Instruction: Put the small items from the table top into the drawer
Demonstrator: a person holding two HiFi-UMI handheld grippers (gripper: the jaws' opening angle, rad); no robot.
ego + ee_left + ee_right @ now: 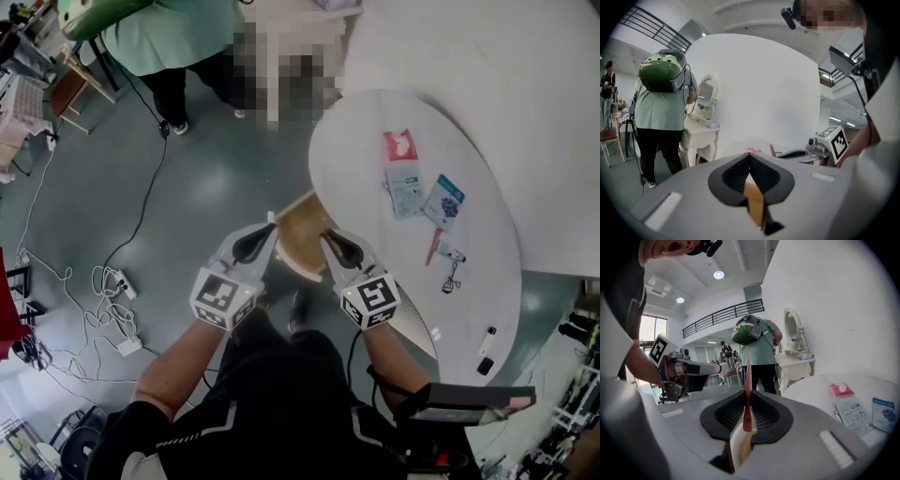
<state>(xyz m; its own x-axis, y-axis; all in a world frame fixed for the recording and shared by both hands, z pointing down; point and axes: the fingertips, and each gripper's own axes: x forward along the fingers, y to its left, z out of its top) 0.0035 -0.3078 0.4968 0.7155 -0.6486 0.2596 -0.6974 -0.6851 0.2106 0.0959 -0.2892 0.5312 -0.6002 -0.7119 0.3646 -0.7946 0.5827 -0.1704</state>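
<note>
Right gripper view shows the right claw point(747, 397) pinching a thin red stick point(748, 376), which stands up out of the pads. A pale layered edge sits in the slot just below it. Beyond that claw the white desk point(811, 390) carries a red packet point(842, 389) and two printed packets point(853, 412) lying flat beside each other.

In the left gripper view the left claw point(750, 157) has its pads pressed together at the tips. Brown wood fills the gap beneath them, but it is unclear whether that wood is gripped.

The head view has both claws side by side at the near end of the desk, over the wooden drawer point(300, 230), which juts out from under the desk's edge. The left claw is at the drawer's left corner and the right claw at its right side.

Still on the desk, well apart from the drawer, are the packets, another red stick point(434, 246), a small metal tool point(452, 277) just beside it, and two small black things point(486, 366) near the far rim.

A person in a green top point(178, 37) stands on the floor beyond.
</note>
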